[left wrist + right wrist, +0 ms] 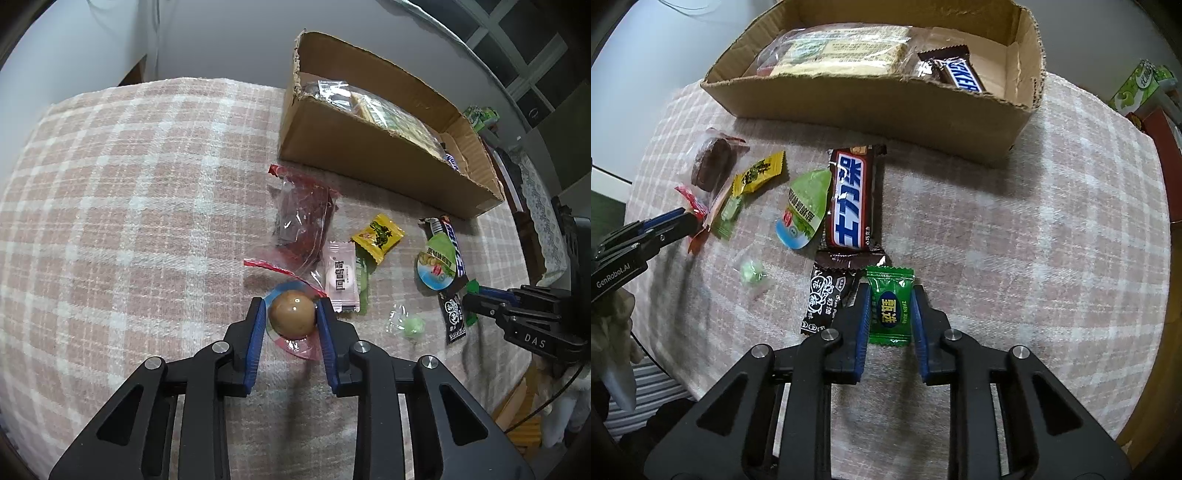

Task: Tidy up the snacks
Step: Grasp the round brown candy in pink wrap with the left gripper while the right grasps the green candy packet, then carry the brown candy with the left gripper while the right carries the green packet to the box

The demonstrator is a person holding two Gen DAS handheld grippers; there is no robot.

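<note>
A pink and white checked woven cloth covers the whole table, running over its far edge; a pale grey wall stands behind it; a green printed carton sits past the table's right edge.

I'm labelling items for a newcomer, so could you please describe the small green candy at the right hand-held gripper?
Start at the cardboard box, then come down the Snickers bar lying before it. Just below lies the green candy, between the right hand-held gripper's blue fingers, the only bright green wrapper with a blue oval.
</note>
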